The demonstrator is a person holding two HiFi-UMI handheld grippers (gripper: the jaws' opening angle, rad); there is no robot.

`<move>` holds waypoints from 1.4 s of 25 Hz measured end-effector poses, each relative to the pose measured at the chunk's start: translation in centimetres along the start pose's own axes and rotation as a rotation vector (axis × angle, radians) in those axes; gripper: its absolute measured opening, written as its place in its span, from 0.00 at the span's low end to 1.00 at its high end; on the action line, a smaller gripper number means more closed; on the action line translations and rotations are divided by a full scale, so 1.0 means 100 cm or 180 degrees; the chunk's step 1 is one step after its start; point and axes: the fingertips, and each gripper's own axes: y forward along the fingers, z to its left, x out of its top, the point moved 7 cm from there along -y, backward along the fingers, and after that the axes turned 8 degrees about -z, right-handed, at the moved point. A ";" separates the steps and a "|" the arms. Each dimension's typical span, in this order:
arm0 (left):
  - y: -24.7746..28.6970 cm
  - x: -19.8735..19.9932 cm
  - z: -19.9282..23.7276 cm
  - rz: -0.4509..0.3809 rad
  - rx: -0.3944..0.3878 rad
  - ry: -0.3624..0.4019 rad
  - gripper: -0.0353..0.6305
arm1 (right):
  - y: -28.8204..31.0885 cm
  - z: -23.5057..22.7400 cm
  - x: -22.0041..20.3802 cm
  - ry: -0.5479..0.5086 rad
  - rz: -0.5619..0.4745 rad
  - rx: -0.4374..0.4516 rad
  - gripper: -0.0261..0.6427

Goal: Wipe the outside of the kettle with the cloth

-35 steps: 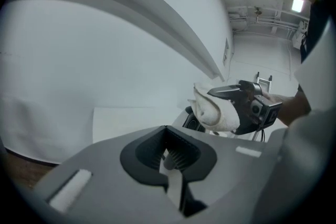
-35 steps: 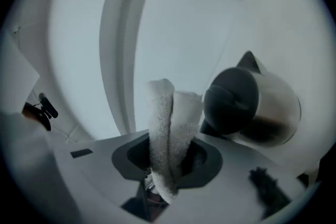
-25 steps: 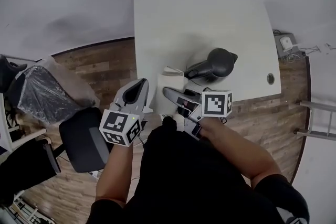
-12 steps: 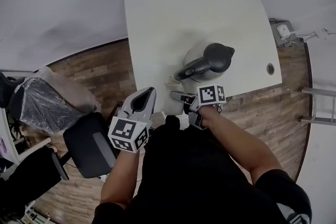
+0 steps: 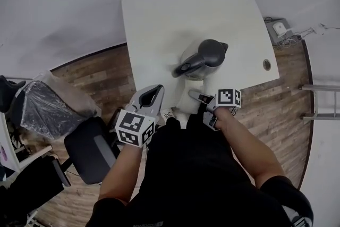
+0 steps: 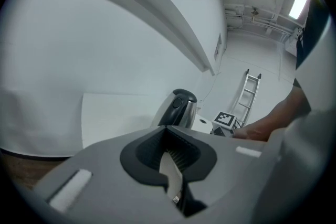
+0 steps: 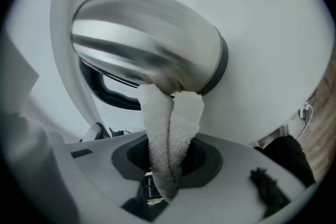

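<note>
right gripper (image 5: pixel 197 96): clamped on the white cloth (image 7: pixel 169 128), cloth tip touching the steel kettle (image 7: pixel 149 52) | kettle: upright on the table (image 5: pixel 159 18), toward its near edge | left gripper (image 5: pixel 151 95): jaws together, nothing in them, hanging off the table's near-left side

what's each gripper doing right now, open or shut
left gripper: shut, holding nothing
right gripper: shut on the cloth, which touches the kettle

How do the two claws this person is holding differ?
The left grey claw is shut on nothing; the right grey claw pinches a white fluffy cloth. The right one presses it against the shiny steel kettle; the left is held away from it. Both carry marker cubes.
</note>
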 end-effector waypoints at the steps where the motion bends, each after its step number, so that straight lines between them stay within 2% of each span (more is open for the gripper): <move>1: 0.001 0.002 -0.005 -0.0019 -0.0013 -0.0005 0.06 | -0.013 0.005 0.001 -0.0058 -0.0037 0.0029 0.19; 6: 0.002 0.007 -0.035 -0.0146 -0.0002 0.0062 0.06 | -0.062 0.021 0.002 -0.0440 -0.0137 0.0176 0.19; 11: -0.013 -0.010 -0.085 -0.0236 0.0277 0.0126 0.06 | -0.121 0.026 -0.005 -0.0885 -0.0149 0.0476 0.19; 17: -0.040 -0.043 -0.195 -0.0588 0.0741 0.0138 0.06 | -0.252 0.017 -0.020 -0.1728 -0.0288 0.0904 0.19; 22: -0.087 -0.093 -0.294 -0.0711 0.1051 0.0072 0.06 | -0.338 -0.024 -0.050 -0.1980 -0.0318 0.1012 0.19; 24: -0.099 -0.103 -0.331 -0.0726 0.1078 0.0036 0.06 | -0.366 -0.029 -0.065 -0.1988 -0.0374 0.1068 0.19; 27: -0.120 -0.095 -0.367 -0.0734 0.1115 0.0089 0.06 | -0.393 -0.018 -0.085 -0.2099 -0.0406 0.1133 0.19; 31: -0.137 -0.085 -0.394 -0.0777 0.1110 0.0152 0.06 | -0.417 -0.001 -0.106 -0.2494 -0.0466 0.1180 0.19; 35: -0.138 -0.086 -0.404 -0.0724 0.0946 0.0194 0.06 | -0.423 0.005 -0.116 -0.2600 -0.0578 0.1133 0.19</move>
